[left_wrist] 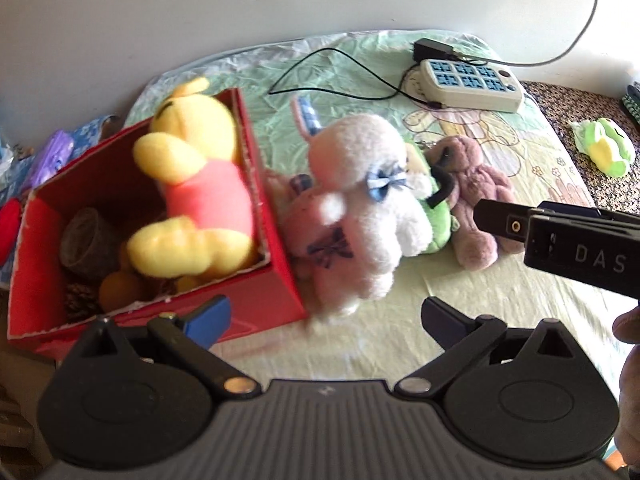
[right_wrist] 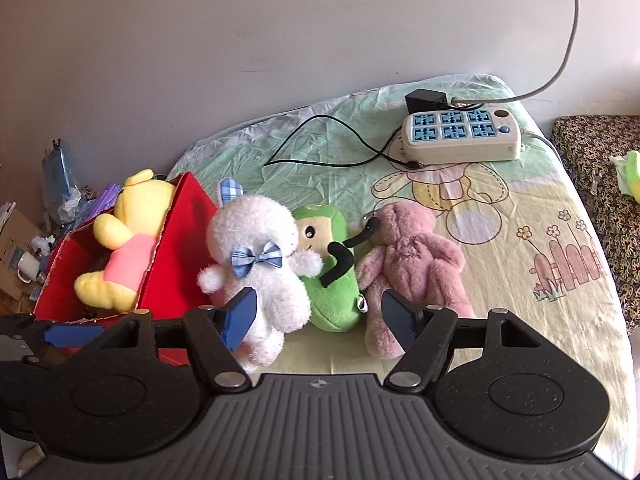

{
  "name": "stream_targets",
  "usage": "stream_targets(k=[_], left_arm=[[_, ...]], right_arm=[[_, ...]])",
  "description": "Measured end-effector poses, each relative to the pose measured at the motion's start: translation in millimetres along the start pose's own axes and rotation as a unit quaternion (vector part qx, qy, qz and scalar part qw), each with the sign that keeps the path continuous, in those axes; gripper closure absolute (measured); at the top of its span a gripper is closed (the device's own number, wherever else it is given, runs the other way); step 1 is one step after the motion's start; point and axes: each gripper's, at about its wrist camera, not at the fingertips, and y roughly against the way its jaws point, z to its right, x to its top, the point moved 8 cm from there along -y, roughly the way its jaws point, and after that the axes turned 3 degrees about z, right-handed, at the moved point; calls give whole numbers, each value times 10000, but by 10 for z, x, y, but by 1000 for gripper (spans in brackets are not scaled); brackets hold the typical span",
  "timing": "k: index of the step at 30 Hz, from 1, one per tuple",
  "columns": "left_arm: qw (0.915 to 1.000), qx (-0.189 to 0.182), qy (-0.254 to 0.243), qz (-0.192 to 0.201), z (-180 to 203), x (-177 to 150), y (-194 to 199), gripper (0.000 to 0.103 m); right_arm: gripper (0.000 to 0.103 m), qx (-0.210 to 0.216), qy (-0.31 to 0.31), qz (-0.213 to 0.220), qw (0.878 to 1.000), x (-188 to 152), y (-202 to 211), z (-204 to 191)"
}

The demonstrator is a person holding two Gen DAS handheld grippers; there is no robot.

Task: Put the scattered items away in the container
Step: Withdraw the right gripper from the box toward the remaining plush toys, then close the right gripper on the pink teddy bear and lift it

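Currently:
Box: red box [right_wrist: 176, 264], left of frame, holds yellow bear [right_wrist: 124, 240];
Tongs: left gripper [left_wrist: 326, 316] and right gripper [right_wrist: 316, 312] both spread, empty;
Tip: probably close squarely round white bunny [right_wrist: 256, 264], centre frame

A white power strip [right_wrist: 462, 136] lies at the bed's far end on the cartoon-print sheet [right_wrist: 520, 280], a black adapter [right_wrist: 426, 100] plugged in, thin black cable [right_wrist: 320, 140] trailing.

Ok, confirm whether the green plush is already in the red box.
No, the green plush lies on the bed between two other toys, outside the red box.
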Motion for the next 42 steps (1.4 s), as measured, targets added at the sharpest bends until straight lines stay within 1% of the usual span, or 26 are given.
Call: stream_targets(k=[5, 10, 13, 16, 19, 25, 29, 32, 35, 38, 42], left_arm=[[9998, -114, -119, -76, 122, 40, -82, 2], [9994, -243, -61, -257, 162, 3, -211, 2], [9993, -250, -67, -284, 169, -17, -252, 2], [9987, -380, -128, -302, 218, -21, -288, 2], [9976, -564, -186, -367, 288, -31, -324, 4], [9957, -780, -278, -423, 386, -35, -403, 3], [9945, -950, -350, -249, 440, 0, -412, 3], [9920, -1143, -518, -126, 547, 43, -422, 3], [9906, -1108, -795, 36, 675, 79, -466, 3], [9896, -1153, -856, -34, 783, 65, -579, 3], [9863, -1376, -889, -185, 938, -19, -685, 5]], right_arm=[[37, -72, -169, -10, 9998, -15, 8, 119], [43, -65, -252, -68, 9996, -64, 10, 167], [46, -62, -300, -89, 9995, -86, 6, 190], [49, -79, -332, -117, 9993, -102, -4, 218], [50, -106, -381, -132, 9991, -108, -7, 253], [50, -171, -443, -187, 9987, -132, -24, 338], [50, -300, -548, -206, 9978, -122, -35, 491], [50, -366, -726, -263, 9963, -101, -57, 648], [50, -386, -858, -360, 9949, -81, -119, 781], [50, -416, -819, -427, 9949, -55, -188, 877], [50, -391, -766, -521, 9949, -41, -317, 995]])
